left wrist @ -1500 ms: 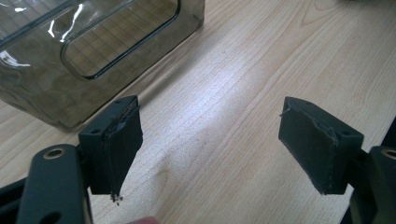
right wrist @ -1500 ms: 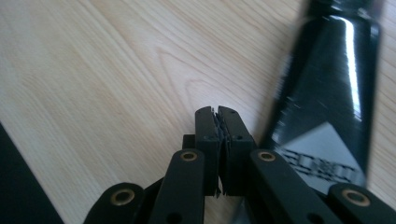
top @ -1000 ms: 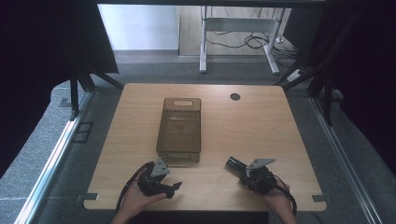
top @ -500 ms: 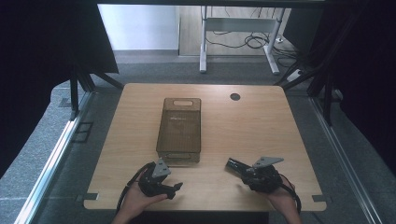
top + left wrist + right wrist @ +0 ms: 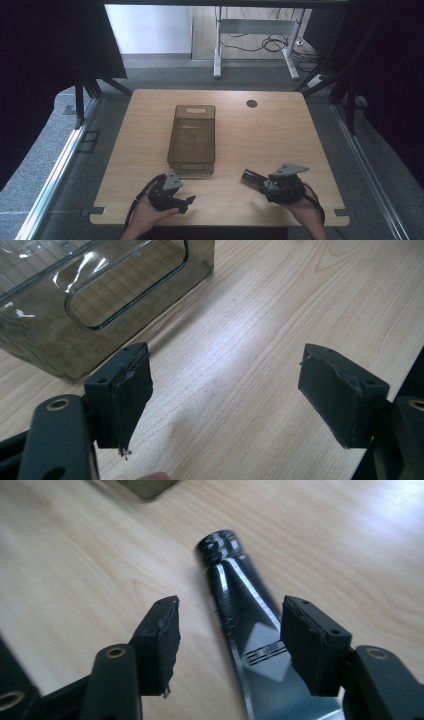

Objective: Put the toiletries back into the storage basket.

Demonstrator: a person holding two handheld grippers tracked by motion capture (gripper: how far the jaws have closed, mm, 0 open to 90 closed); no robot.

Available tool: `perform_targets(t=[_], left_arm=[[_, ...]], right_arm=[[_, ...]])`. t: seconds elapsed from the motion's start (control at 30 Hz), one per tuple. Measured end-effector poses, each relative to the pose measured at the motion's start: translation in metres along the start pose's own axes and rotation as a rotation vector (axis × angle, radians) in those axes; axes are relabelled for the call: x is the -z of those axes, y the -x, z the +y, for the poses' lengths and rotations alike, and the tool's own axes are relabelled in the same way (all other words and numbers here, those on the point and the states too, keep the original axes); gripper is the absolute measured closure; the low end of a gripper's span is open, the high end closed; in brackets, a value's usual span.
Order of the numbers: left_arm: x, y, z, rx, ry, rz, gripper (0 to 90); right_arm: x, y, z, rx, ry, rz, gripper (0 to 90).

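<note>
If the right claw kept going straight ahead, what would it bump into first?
Probably the black tube: it lies on the table between the right claw's open jaws, cap pointing away. Whether it already touches them is unclear.

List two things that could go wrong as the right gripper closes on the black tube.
The glossy black plastic tube lies off-centre between the open right gripper, so it might twist or squirt out. The smoky transparent plastic bin sits close to the open left gripper, which could bump it.
</note>
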State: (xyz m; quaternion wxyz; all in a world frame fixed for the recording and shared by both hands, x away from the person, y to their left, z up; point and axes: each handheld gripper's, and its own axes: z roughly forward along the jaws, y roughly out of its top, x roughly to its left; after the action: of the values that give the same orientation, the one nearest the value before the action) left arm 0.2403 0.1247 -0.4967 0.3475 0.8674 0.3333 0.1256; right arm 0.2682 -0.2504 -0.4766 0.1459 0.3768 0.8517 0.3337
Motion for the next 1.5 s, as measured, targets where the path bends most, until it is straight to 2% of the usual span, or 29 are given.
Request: perform_targets(t=[0.03, 0.1, 0.2, 0.3, 0.5, 0.57, 0.6, 0.67, 0.7, 0.93, 1.23, 1.43, 1.5], left_arm=[[0.0, 0.0, 0.0, -0.001, 0.0, 0.0, 21.8], [0.002, 0.001, 0.0, -0.004, 0.001, -0.002, 21.7], [0.004, 0.001, 0.001, -0.003, 0.01, -0.001, 21.7], [0.004, -0.002, 0.0, 0.002, 0.009, 0.001, 21.7], [0.007, -0.004, 0.0, 0.002, 0.018, -0.001, 21.7], [0.009, -0.003, 0.001, -0.002, 0.026, -0.003, 21.7], [0.01, -0.002, 0.001, -0.002, 0.029, -0.003, 21.7], [0.011, -0.001, 0.002, -0.007, 0.032, -0.006, 21.7], [0.011, 0.0, 0.002, -0.008, 0.032, -0.005, 21.7], [0.009, 0.002, 0.003, -0.016, 0.027, -0.014, 21.7], [0.004, 0.004, 0.002, -0.018, 0.014, -0.019, 21.7], [0.002, 0.004, 0.002, -0.019, 0.01, -0.022, 21.7], [0.002, 0.004, 0.002, -0.019, 0.008, -0.021, 21.7]], right_arm=[[-0.002, 0.001, 0.002, 0.003, -0.011, -0.001, 39.1], [-0.008, 0.001, 0.011, 0.03, -0.07, 0.005, 36.3], [-0.01, 0.001, 0.021, 0.064, -0.108, 0.001, 34.9], [-0.011, 0.002, 0.027, 0.068, -0.121, 0.007, 34.2], [-0.026, 0.011, 0.045, 0.076, -0.222, 0.031, 31.9], [-0.028, 0.012, 0.048, 0.069, -0.23, 0.033, 31.8], [-0.031, 0.012, 0.054, 0.063, -0.257, 0.043, 31.7], [-0.033, 0.012, 0.057, 0.065, -0.27, 0.044, 31.7], [-0.038, 0.01, 0.061, 0.081, -0.305, 0.043, 31.2], [-0.051, 0.01, 0.064, 0.102, -0.377, 0.028, 30.4], [-0.066, 0.014, 0.052, 0.104, -0.44, 0.065, 30.2], [-0.073, 0.017, 0.047, 0.127, -0.47, 0.062, 35.8], [-0.075, 0.018, 0.046, 0.119, -0.486, 0.084, 38.6]])
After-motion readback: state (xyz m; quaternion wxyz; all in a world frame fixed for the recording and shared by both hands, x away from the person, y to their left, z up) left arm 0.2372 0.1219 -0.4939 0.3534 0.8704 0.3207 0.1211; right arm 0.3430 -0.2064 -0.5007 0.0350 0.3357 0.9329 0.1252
